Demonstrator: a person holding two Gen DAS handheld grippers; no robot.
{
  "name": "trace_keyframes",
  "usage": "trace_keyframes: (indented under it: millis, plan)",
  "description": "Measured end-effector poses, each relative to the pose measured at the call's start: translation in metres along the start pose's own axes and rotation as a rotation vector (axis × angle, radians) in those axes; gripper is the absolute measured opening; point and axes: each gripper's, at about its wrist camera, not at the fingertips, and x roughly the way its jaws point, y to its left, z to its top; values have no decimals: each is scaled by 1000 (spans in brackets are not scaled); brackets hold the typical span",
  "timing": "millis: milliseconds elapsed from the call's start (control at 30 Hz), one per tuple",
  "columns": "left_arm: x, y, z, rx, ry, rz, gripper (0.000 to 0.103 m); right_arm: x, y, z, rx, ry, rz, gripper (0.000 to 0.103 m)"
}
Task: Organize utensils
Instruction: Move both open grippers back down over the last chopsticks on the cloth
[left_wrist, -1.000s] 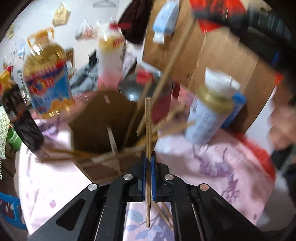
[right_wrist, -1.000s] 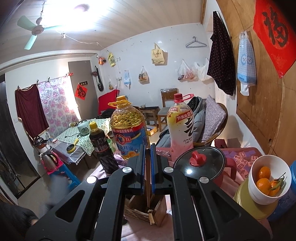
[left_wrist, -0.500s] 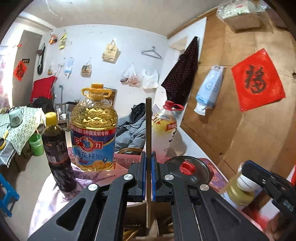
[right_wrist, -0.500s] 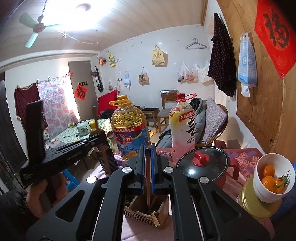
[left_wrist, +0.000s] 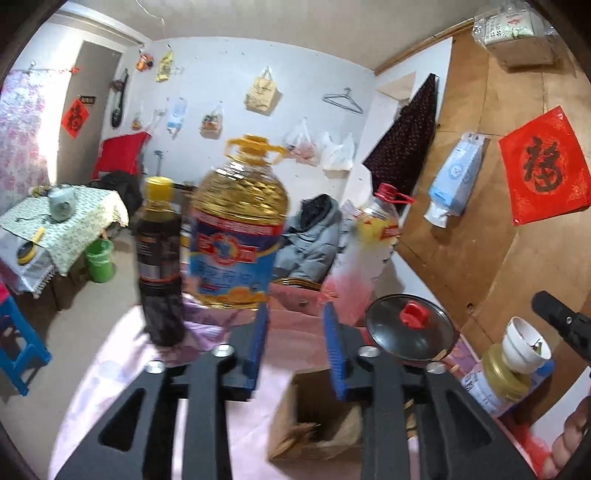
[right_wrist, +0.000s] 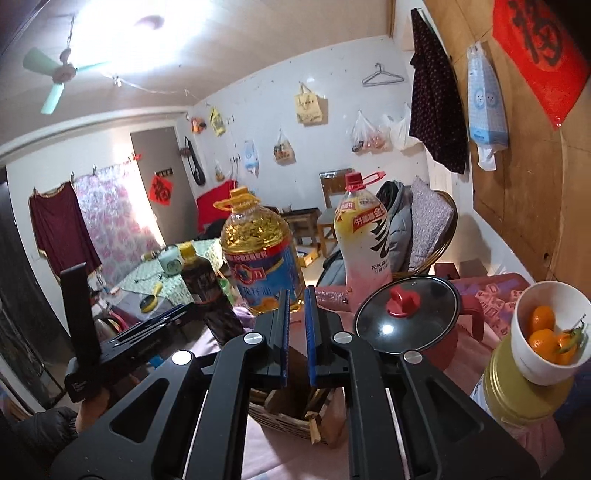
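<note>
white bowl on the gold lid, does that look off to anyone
Yes. The white bowl holding oranges sits tilted on the gold lid of a jar beside the pot, an odd, tippy perch. The left wrist view shows the same lean. Nothing looks spilled.

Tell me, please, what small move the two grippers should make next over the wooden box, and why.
Probably draw both grippers back from the wooden box toward whatever utensils remain. The left gripper has just been opening and nothing shows between its fingers; the right gripper, just parting, also looks empty. Sticks already lie in the box, and no loose utensils appear in either view.
</note>
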Motion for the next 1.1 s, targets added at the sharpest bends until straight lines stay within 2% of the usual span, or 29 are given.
trace_keyframes:
  millis: [33,100,167,200,233,300,333,367,433,533,600,667,733,833,1000,1100]
  plan:
    - [-7,3,-2,4,-3,15,46,-5,0,-4,4,3,-6,17]
    - [-28,13,-10,22,0,66,67,-14,-2,-15,16,12,-18,36]
    - [-47,24,-27,27,25,106,81,-25,-4,-35,34,35,-35,44]
    - [-55,30,-39,25,51,120,86,-28,-4,-43,37,49,-42,45]
    - [-63,37,-54,24,86,136,87,-34,-5,-59,40,78,-55,46]
    - [-76,46,-85,31,160,166,89,-40,-8,-87,54,132,-75,58]
    - [-81,49,-99,37,193,179,90,-44,-9,-108,63,172,-86,59]
    - [-88,55,-123,31,254,200,90,-48,-10,-129,68,221,-96,60]
    - [-101,65,-166,-8,367,197,90,-55,-10,-167,75,313,-110,60]
    - [-122,70,-214,-49,477,205,90,-66,-4,-215,40,423,-106,60]
    - [-134,72,-233,-63,517,208,90,-70,4,-238,-20,480,-103,60]
    - [-139,73,-244,-60,557,199,90,-71,18,-261,-100,549,-74,60]
    - [-144,73,-248,-43,567,205,90,-70,31,-272,-157,582,-49,60]
    - [-147,70,-255,-14,579,227,90,-72,51,-285,-224,615,-8,60]
    - [-146,64,-260,11,604,218,90,-74,79,-303,-330,651,23,60]
    - [-147,65,-260,7,607,218,91,-74,75,-317,-343,683,15,60]
